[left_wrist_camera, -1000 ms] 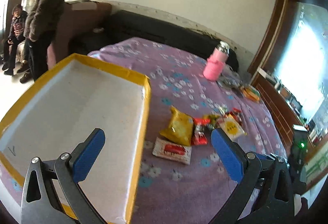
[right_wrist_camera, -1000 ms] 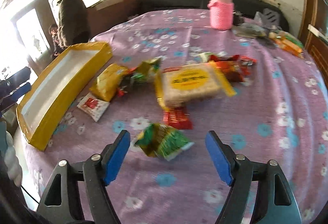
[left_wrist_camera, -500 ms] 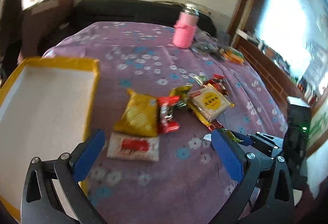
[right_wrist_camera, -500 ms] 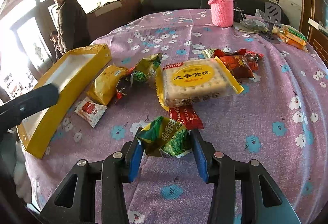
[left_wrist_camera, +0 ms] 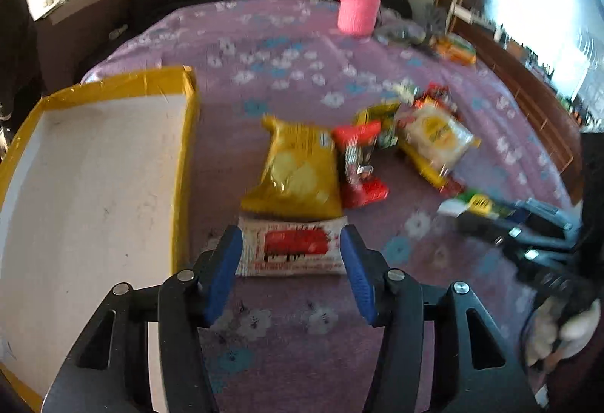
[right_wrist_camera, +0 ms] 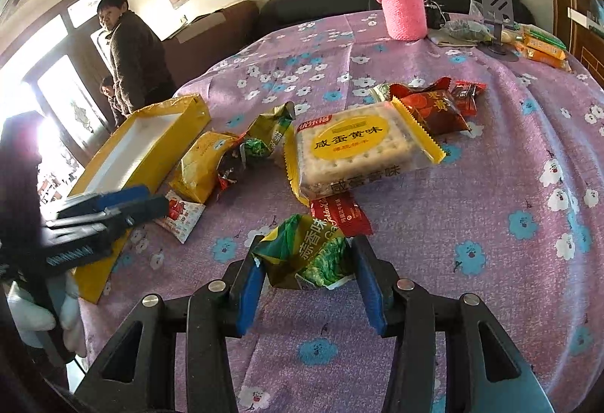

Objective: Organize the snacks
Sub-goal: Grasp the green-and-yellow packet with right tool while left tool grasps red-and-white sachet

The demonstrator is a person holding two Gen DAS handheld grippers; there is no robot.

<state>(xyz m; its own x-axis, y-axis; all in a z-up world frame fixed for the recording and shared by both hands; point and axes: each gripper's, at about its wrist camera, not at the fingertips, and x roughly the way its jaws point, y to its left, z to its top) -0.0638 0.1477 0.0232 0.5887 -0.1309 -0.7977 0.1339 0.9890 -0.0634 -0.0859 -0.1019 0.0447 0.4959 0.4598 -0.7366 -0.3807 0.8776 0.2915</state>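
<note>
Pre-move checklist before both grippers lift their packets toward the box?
1. Left gripper straddles the white and red packet: ok; it is closing.
2. Left fingers pressing the packet: cannot tell, frame blurred.
3. Right gripper is around the green packet, fingers at its sides: ok; its jaws are opening slightly.
4. Green packet clear of the red packet behind it: cannot tell, edges look to meet.
5. Yellow box has bare white floor: ok.
6. Yellow bag apart from the white and red packet: not ok, their edges meet.
</note>
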